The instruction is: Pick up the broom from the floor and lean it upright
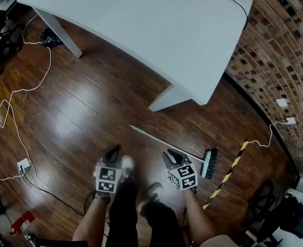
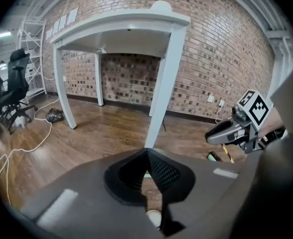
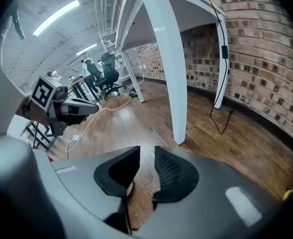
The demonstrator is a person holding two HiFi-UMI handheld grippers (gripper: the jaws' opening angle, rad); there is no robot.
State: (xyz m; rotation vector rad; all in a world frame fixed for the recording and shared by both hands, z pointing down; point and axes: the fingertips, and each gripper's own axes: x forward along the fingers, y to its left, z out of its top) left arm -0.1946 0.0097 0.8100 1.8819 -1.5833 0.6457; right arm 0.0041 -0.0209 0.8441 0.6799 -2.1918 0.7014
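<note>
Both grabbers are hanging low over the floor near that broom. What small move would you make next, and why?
Probably ease the right gripper down and forward, so that its jaws straddle the broom handle. The jaws stand apart with nothing between them, and the handle lies flat on the floor just beyond their tips, untouched.

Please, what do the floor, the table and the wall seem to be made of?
Floor: dark wood planks, glossy; plank seams and glare show.
Table: white, smooth, matte; probably painted wood or laminate.
Wall: brick, rough, with mortar lines.
</note>
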